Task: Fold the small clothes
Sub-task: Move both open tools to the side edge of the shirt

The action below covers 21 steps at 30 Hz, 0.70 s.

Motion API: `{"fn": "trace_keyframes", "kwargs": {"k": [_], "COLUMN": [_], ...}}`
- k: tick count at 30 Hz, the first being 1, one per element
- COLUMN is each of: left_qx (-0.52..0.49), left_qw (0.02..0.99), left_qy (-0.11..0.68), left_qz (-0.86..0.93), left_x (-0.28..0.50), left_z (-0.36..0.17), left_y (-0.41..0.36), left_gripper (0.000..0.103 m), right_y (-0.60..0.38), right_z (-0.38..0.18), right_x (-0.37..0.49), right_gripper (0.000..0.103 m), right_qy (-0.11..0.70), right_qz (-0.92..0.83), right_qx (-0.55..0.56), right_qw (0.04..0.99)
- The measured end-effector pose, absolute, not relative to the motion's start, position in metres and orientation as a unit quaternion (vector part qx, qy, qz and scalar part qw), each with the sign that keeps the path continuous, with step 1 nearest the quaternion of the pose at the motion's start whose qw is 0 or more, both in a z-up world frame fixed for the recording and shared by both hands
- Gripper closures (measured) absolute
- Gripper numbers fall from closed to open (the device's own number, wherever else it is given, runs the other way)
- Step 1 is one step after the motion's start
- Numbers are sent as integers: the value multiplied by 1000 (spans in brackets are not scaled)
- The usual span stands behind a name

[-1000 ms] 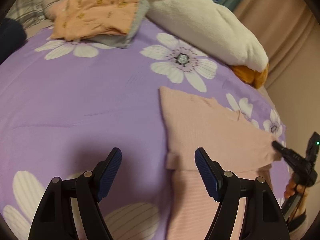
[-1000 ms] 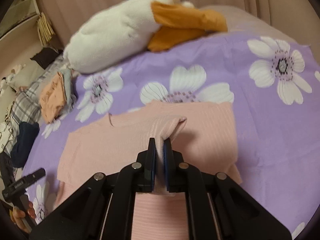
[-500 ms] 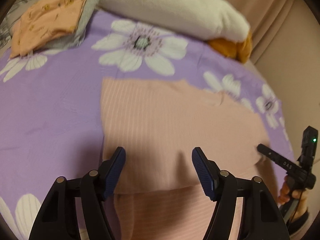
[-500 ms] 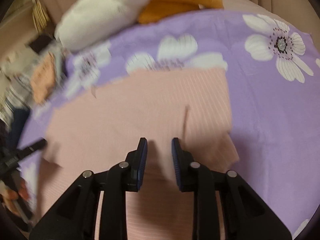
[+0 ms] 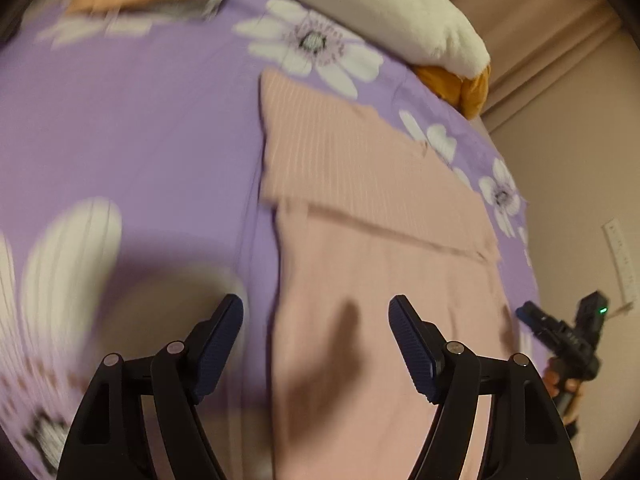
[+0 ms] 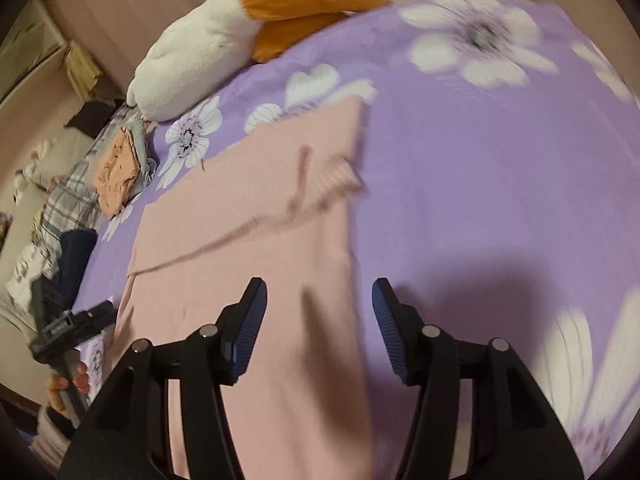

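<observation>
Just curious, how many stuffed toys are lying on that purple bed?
1: a white plush goose with an orange beak, lying along the far edge of the flowered sheet, beyond the pink garment. Others may be hidden outside the view.

Both tools point downward, empty. The left tool point(image 5: 316, 344) stands wide and is opening; the right tool point(image 6: 318, 328) is opening too.

Ribbed pink cloth garment point(image 5: 360, 280) on smooth matt bedsheet point(image 5: 140, 140).

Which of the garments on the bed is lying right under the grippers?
The pink ribbed garment, spread flat with its top folded over; the orange printed one lies folded far off.
</observation>
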<state>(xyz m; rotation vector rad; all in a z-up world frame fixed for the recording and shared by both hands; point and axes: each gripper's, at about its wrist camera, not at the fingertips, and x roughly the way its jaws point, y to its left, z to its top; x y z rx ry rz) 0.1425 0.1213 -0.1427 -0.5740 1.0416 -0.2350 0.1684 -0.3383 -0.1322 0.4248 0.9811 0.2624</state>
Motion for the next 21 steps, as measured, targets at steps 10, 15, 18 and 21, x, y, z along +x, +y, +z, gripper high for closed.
{"fn": "trace_keyframes", "kwargs": {"k": [10,15,18,21], "left_qx": [-315,-335,-341,-357], "left_qw": [784,757,750,745], "left_qy": [490,500,502,500], "left_qz": [-214,-254,-263,-260], "left_x": [77,43,31,25], "left_z": [-145,-149,-149,-151], "left_y": [89,74,71,72], "left_gripper": [29,29,29,35], "right_y": [-340,-332,-328,-323], "right_z": [-166,-166,-166,-167], "right_x": [93,60,42,27], "right_gripper": [48,48,49,50], "right_qy": [487,499,505,508], "right_qz": [197,223,232,240], "right_qx": [304,318,318,322], "right_qw": [794,775,768,762]}}
